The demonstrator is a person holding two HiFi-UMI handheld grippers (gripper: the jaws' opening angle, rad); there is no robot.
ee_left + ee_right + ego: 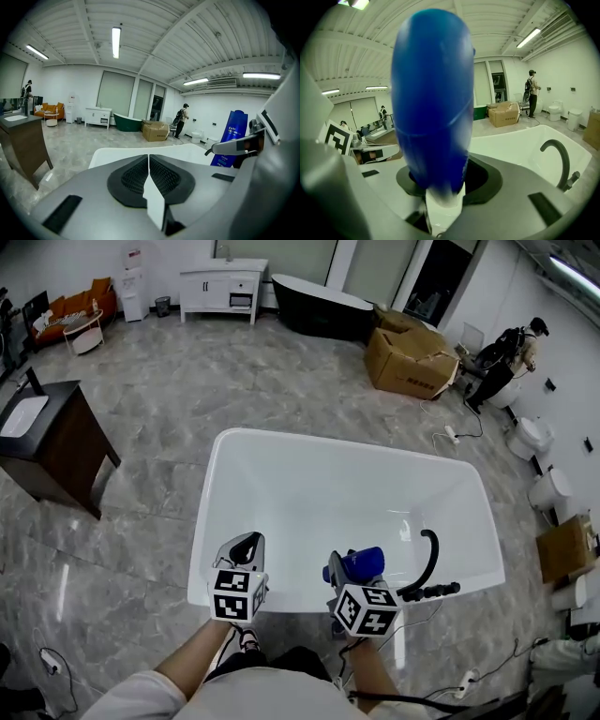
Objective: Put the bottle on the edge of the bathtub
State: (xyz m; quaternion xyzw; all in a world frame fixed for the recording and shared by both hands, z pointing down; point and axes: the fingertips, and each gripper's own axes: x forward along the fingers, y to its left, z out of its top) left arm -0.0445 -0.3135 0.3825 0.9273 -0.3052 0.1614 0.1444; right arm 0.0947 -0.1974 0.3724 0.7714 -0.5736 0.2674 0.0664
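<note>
blue plastic bottle (431, 103) sits clamped in my right gripper (354, 570), over the white bathtub (208, 521) rim at its six o'clock. my left gripper (246, 549) has its jaws pressed together on nothing. released off-centre on that glossy rim, the bottle could topple in, or clip the black faucet (429, 563) at its three o'clock. the gripper hides the rim below, so i cannot tell whether the bottle touches it.

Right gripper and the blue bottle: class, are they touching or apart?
Touching. The right gripper view shows the blue bottle clamped between the jaws of the right gripper, with the dark pads pressing against its sides.
</note>
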